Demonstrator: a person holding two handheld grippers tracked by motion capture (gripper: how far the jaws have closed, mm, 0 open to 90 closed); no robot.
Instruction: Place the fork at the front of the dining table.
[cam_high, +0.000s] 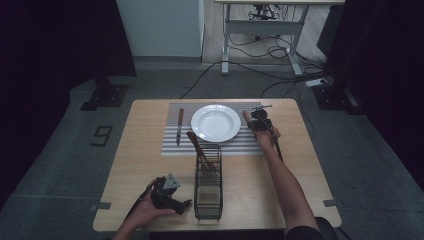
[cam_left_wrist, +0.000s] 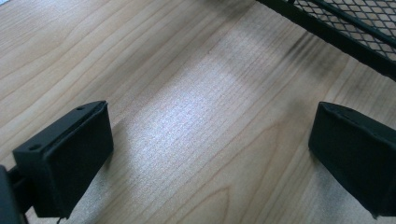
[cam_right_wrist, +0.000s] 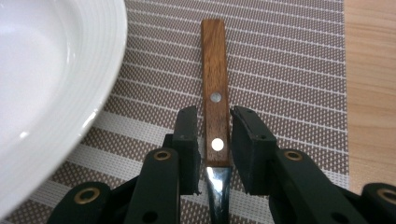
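Right gripper (cam_right_wrist: 208, 149), jaws slightly parted astride the wooden handle (cam_right_wrist: 215, 88) of a utensil lying at 3 o'clock of the plate (cam_right_wrist: 56, 84); stiff, light, best pinched mid-handle at the rivets

Wooden table (cam_high: 150, 165): striped placemat (cam_high: 172, 148), wire basket (cam_high: 208, 200)

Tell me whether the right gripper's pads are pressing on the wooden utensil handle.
Apart. The right gripper view shows a thin gap between each pad of the right gripper and the wooden handle.
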